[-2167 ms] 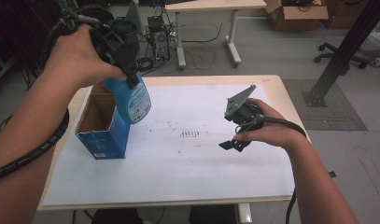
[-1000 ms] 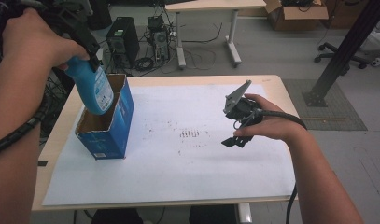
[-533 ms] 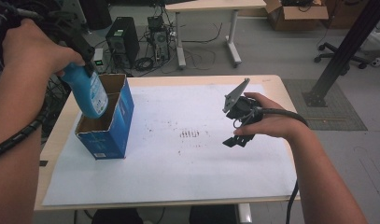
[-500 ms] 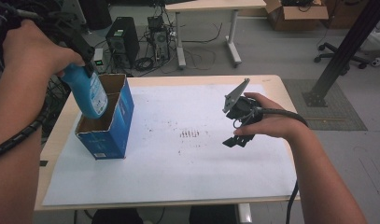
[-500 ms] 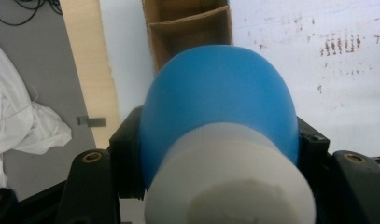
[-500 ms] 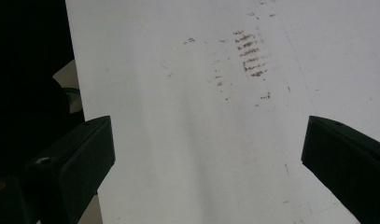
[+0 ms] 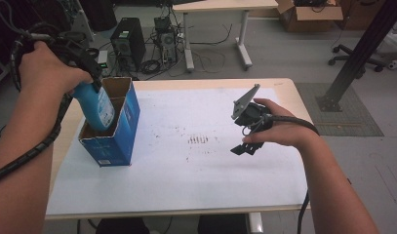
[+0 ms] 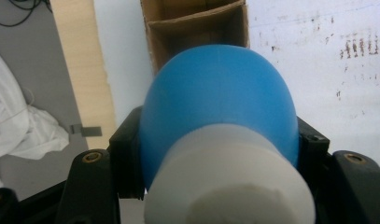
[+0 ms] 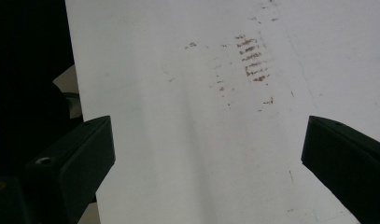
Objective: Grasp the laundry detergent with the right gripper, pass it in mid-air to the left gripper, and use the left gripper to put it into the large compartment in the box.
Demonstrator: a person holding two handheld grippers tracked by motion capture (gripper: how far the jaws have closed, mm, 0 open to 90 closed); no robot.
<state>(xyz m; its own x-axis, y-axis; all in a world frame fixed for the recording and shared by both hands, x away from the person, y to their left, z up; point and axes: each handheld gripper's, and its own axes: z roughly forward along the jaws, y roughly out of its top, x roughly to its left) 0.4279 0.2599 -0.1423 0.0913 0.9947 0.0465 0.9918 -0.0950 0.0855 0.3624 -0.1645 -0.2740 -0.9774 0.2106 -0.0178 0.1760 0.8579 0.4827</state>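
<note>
Pinching the blue bottle (image 7: 96, 105) by its body, your left gripper (image 7: 84, 61) holds it tilted, bottom end inside the near compartment of the blue cardboard box (image 7: 119, 127) on the tabletop (image 7: 293, 90). Your right gripper (image 9: 201, 154) hangs over the white sheet (image 7: 186, 180), spread wide with nothing between its sides.

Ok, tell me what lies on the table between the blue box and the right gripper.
Only stained white paper lies between the blue box and the right gripper, in the high view.
</note>
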